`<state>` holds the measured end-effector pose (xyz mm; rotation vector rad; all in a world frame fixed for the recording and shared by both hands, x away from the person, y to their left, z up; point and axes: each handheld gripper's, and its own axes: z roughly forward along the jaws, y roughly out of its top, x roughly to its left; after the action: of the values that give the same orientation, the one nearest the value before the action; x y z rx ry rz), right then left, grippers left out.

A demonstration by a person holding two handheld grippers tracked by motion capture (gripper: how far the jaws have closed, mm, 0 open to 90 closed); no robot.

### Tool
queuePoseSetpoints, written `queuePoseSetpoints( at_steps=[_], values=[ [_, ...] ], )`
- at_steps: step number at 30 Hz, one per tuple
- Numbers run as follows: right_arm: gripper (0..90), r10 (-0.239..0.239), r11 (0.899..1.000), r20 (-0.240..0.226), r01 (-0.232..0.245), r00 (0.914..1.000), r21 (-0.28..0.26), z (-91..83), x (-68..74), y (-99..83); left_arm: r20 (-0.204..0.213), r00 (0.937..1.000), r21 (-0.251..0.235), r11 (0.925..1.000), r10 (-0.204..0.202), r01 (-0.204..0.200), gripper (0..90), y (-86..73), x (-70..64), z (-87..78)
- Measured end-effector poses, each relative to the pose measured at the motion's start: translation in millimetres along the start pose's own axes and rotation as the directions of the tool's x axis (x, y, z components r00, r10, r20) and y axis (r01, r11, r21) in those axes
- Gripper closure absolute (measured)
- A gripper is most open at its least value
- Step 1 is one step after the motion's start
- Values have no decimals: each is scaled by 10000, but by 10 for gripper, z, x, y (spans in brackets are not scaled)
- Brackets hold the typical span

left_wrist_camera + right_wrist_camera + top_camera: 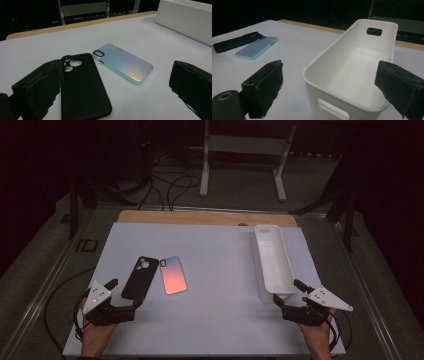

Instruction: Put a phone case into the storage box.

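Black phone case lies flat on the white table, just beside the iridescent case. Left gripper spread wide at its near end, holding nothing. Right gripper likewise released, straddling the white bin's near end; its view shows the bin's bare interior. Dark room; metal stand beyond.

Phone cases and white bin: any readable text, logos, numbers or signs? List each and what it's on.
None readable in any view.
Black phone case: plain back, no print visible.
Iridescent phone case: plain back, no logo visible.
White bin: bare walls and floor, no label.
Left gripper and right gripper: no markings legible.
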<state>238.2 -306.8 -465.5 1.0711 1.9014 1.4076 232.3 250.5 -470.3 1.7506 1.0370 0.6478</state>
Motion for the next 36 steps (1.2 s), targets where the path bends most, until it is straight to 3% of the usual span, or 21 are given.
queuePoseSetpoints(
  at_steps=[16,22,28,31,34,35,36],
  values=[
    [77,-3,10000,187,4,9998,-59,2,0,-4,-4,10000,62,10000,38,-38,0,-3,-10,4],
    [77,-50,10000,260,51,9996,-65,8,4,0,55,10000,317,9995,-27,25,0,33,-14,27],
    [77,-3,9999,323,8,9995,-129,3,-6,9,-186,9998,669,9977,115,-103,20,86,-49,84],
    [77,21,9999,350,-17,9994,-132,5,-5,8,-475,9986,836,9963,212,-172,89,114,-78,114],
    [78,33,9999,349,-27,9994,-160,5,-1,10,-417,9989,821,9965,197,-162,230,124,-80,129],
    [78,34,9998,342,-28,9994,-171,5,-1,10,-437,9989,840,9964,191,-154,230,137,-74,143],
    [78,15,9999,350,-10,9994,-161,8,-2,9,-477,9988,799,9968,132,-94,311,147,-66,149]
  ],
)
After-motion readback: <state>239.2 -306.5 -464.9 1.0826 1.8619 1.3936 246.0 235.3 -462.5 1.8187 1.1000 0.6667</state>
